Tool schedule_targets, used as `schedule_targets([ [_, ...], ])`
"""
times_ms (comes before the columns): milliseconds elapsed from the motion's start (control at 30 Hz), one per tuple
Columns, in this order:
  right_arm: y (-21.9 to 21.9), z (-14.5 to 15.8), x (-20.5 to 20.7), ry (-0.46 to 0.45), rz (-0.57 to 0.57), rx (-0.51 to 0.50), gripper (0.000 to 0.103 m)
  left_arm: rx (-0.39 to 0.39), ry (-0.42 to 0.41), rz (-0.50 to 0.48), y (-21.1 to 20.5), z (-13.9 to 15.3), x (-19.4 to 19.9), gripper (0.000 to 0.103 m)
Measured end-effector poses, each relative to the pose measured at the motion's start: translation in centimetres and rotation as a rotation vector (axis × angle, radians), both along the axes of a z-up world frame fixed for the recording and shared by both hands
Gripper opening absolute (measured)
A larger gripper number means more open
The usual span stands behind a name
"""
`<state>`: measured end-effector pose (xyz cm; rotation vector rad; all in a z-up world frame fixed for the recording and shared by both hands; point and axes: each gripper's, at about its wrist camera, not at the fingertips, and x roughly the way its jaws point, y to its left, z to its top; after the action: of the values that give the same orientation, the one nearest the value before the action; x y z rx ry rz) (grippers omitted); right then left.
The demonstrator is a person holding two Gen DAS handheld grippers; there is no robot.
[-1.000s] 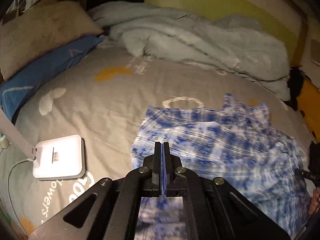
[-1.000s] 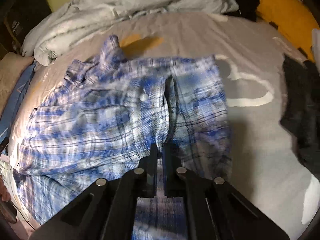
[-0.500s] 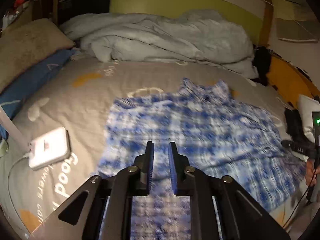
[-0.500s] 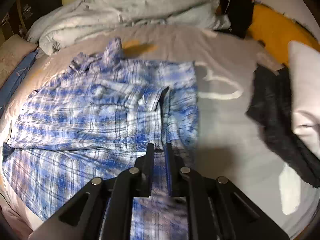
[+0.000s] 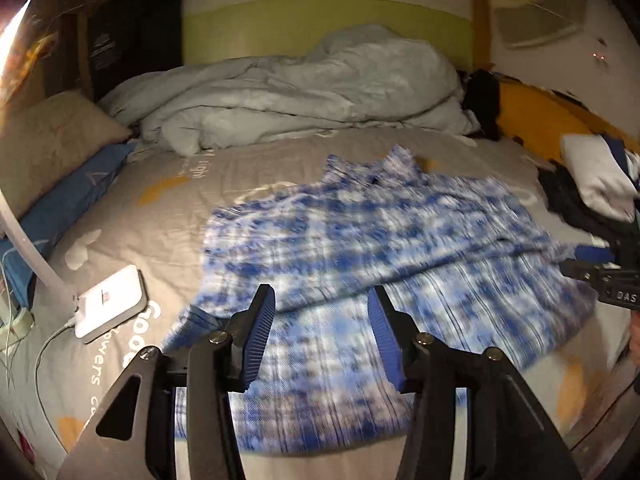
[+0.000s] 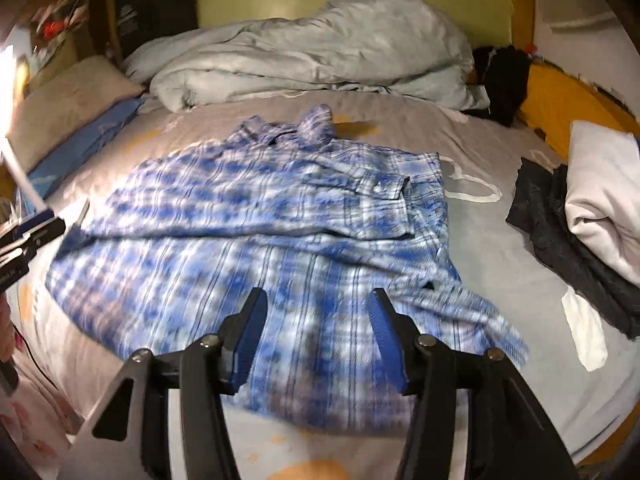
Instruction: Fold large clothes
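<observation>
Shirt lies spread on the bed, collar toward the duvet. My left hand-held gripper and right hand-held gripper have both just been opening; jaws now spread, nothing between them. Hem looks rumpled (motion blur hides detail). Best to smooth it flat, then re-pinch the outer edges evenly for the next fold.

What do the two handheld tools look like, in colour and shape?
Both look alike. The left tool has two matte black angular arms with triangular cut-outs and silver round bolts at the joints. Its fingers carry ribbed blue pads on the inner faces. The right tool has the same black frame, silver bolts and blue pads. No cables show on either frame.
</observation>
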<state>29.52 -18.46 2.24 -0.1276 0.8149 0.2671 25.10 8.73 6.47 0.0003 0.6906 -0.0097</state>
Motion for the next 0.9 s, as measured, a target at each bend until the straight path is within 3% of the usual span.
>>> schedule_targets([
  [133, 0.7, -0.3, -1.8, -0.016, 0.013, -0.012, 0.052, -0.028, 0.009, -0.004, -0.1, -0.4, -1.1, 0.051],
  [233, 0.9, -0.3, -2.7, -0.036, 0.016, -0.018, 0.065, -0.012, 0.014, 0.001, -0.5, -0.8, -1.6, 0.056],
  [300, 1.0, -0.3, -2.9, -0.044, 0.020, -0.021, 0.073, 0.001, 0.017, 0.002, -0.8, -1.2, -2.0, 0.067],
  [533, 1.4, -1.2, -2.9, -0.029, 0.030, -0.057, 0.077, 0.084, 0.035, -0.033, -1.9, -3.1, -2.5, 0.082],
  [700, 2.2, -2.1, -3.3, -0.034, 0.062, -0.082, 0.101, 0.092, 0.084, -0.058, -2.3, -4.8, -2.4, 0.095],
  [900, 5.1, -4.8, -4.8, -0.032, 0.204, -0.242, 0.103, 0.211, 0.159, -0.208, -5.0, -7.6, -2.8, 0.098],
])
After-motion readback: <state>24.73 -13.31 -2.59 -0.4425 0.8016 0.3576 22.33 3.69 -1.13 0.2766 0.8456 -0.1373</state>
